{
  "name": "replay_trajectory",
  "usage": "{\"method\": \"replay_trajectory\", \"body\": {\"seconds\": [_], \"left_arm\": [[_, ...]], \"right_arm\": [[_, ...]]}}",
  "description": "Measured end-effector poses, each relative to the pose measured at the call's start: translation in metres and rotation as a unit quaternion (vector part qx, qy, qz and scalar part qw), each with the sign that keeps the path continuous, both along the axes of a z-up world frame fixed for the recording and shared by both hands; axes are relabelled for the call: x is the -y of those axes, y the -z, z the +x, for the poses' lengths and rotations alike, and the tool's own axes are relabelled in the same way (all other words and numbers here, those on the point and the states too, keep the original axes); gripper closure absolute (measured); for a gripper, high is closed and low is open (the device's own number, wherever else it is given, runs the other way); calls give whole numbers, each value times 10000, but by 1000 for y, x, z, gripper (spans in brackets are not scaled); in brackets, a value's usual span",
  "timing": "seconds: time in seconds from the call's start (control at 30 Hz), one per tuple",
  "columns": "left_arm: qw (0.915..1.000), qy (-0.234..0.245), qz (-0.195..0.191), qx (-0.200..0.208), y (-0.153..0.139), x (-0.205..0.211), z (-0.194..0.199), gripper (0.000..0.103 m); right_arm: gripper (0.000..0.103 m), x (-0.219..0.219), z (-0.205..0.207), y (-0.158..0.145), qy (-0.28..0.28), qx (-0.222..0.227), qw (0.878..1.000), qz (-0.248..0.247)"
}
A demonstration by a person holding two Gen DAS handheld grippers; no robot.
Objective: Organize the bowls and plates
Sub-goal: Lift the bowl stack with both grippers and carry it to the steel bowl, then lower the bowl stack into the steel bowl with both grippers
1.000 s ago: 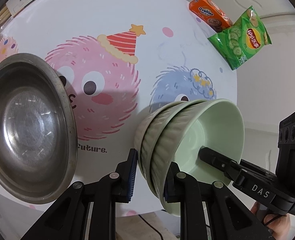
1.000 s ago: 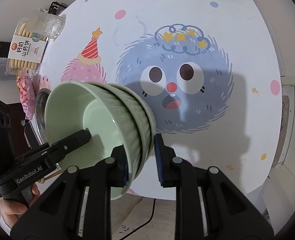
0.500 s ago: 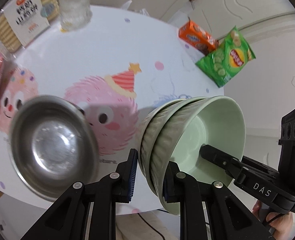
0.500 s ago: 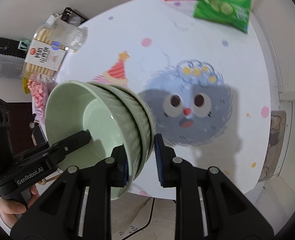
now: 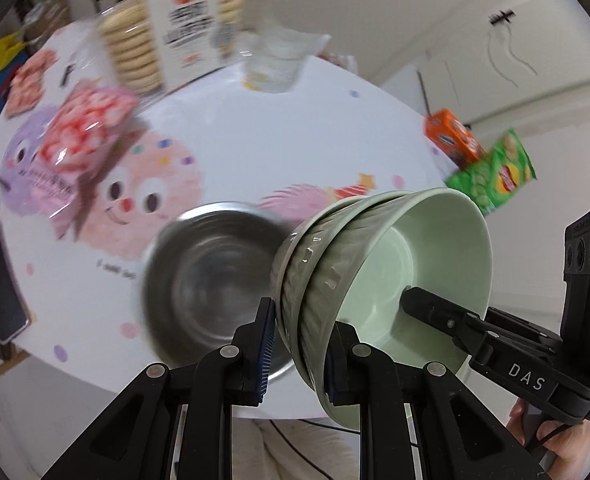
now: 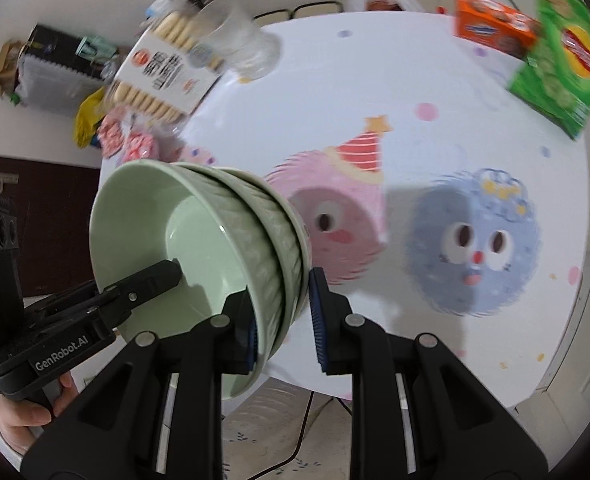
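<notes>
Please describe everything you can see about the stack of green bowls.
The stack of green bowls consists of pale green, glossy bowls nested together, apparently ceramic, with ribbed outer walls and smooth insides; at least two rims are visible. The stack is tilted on its side, off the table. The left tool and the right tool each clamp the rim on opposite sides, one finger inside the innermost bowl and one outside. Behind it in the left wrist view lies a steel bowl.
</notes>
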State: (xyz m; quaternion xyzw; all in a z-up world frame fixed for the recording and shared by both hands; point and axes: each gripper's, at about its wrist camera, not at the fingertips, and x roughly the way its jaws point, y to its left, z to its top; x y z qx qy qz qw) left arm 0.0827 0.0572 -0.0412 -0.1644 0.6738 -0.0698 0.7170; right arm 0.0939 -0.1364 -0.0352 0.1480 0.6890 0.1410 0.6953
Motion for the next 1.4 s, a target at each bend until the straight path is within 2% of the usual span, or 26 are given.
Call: {"method": "replay_trajectory", "body": {"seconds": [0.23, 0.53, 1.27, 1.4], "left_arm": [[9995, -215, 22, -235, 32, -39, -6, 84], [9987, -146, -121, -472, 76, -51, -7, 85], [9988, 75, -122, -465, 96, -50, -4, 85], [9992, 125, -48, -366, 95, -46, -6, 85]], "right_arm": [[78, -51, -1, 36, -278, -290, 9992, 36], [78, -71, -6, 79, -231, -588, 9978, -190], [79, -73, -15, 94, 90, -589, 9974, -409], [75, -76, -17, 94, 104, -519, 9976, -445]]}}
